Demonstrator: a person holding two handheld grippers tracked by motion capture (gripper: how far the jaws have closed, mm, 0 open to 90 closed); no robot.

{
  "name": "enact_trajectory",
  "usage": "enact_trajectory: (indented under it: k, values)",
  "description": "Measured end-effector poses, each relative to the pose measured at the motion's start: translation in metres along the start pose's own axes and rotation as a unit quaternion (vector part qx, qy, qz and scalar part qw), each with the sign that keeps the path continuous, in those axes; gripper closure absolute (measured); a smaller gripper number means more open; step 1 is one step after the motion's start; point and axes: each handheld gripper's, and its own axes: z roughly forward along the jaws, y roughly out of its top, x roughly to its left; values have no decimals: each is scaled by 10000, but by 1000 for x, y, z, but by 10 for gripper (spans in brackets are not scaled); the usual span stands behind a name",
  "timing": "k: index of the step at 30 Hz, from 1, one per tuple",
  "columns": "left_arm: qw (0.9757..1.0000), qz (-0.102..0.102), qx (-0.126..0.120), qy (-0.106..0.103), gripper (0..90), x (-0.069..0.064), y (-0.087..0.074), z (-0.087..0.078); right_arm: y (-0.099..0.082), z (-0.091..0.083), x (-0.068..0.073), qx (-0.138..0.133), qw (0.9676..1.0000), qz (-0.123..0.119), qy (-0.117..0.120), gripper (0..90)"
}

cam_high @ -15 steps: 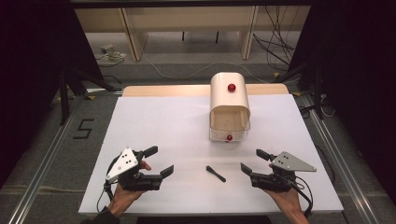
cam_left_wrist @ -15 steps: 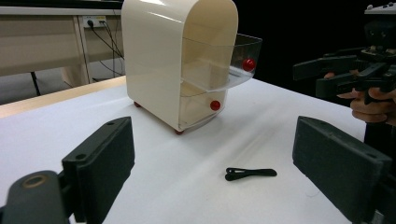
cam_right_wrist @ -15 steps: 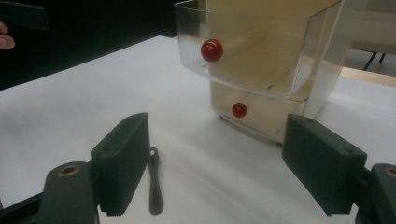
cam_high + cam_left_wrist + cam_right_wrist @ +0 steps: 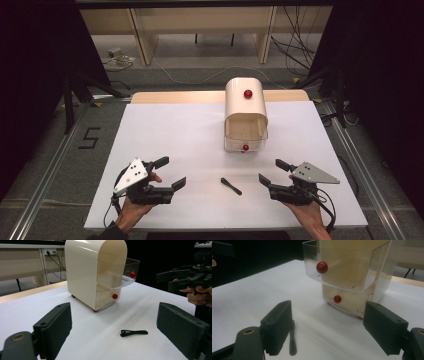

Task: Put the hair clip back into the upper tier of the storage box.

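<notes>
Cream drawer cabinet (image 4: 245, 107), upper drawer (image 4: 347, 267) open, empty

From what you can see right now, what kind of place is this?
Probably a lab or recording workspace, not a home. A white table stands between dark curtains, loose cables lie on the floor behind it, and only a small cream drawer unit and a black clip are laid out.
</notes>
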Motion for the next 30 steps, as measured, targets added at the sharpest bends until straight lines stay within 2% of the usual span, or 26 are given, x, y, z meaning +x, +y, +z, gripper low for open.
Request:
enact_trajectory:
  k: [8,17,30]
  values:
    - [10000,4,-1,5,123,0,0,0,2,-1,-2,-9,10000,28,-56,245]
    - [10000,-5,9,8,123,1,0,-1,3,2,-2,22,10000,27,-11,245]
    - [10000,-22,2,52,123,2,0,-3,14,15,7,193,9992,-147,321,255]
